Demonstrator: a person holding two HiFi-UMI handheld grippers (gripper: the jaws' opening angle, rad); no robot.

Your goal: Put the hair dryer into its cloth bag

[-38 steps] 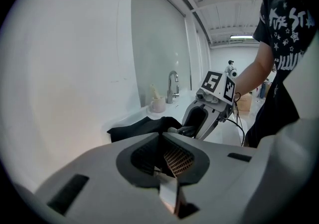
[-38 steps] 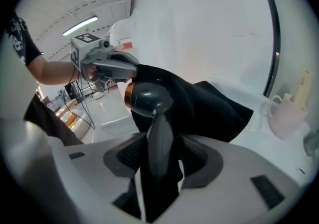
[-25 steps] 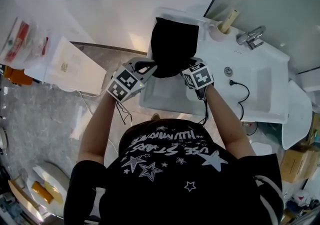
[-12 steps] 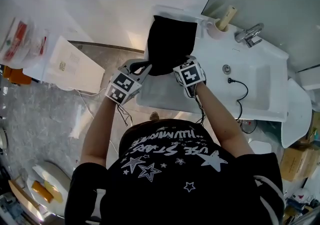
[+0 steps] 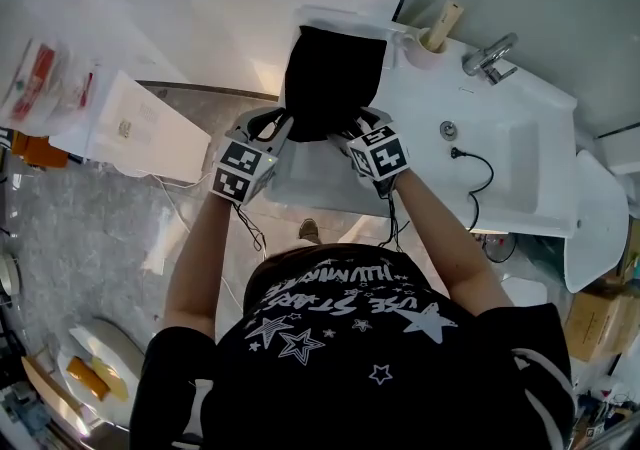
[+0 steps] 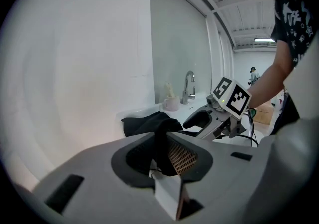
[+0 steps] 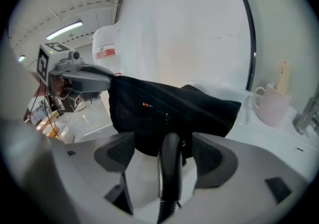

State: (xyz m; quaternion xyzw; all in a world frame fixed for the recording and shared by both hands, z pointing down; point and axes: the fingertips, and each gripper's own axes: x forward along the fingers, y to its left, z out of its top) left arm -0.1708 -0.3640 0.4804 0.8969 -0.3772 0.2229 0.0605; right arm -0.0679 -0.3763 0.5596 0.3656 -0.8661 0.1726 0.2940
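The black cloth bag (image 5: pixel 330 78) lies on the white counter (image 5: pixel 420 108) left of the sink, bulging with the hair dryer inside. My left gripper (image 5: pixel 272 126) is at the bag's near left corner. A raised fold of the bag (image 6: pixel 147 123) still sits between the left gripper's (image 6: pixel 162 156) pads while its jaws are opening. My right gripper (image 5: pixel 352 134) is at the bag's near right edge. Its jaws (image 7: pixel 167 156) are opening wide, and the hair dryer's black handle (image 7: pixel 169 168) stands between them untouched, sticking out of the bag (image 7: pixel 169 108).
A pink mug (image 5: pixel 432 38) with a wooden-handled item stands beyond the bag. A chrome tap (image 5: pixel 488 56), the sink basin (image 5: pixel 520 168) and a black cord (image 5: pixel 475 178) are to the right. A white box (image 5: pixel 140 128) sits lower left. Wall and mirror rise behind.
Both grippers have stayed at the bag's near edge. The head camera has shifted a little, so everything sits slightly higher and further left.
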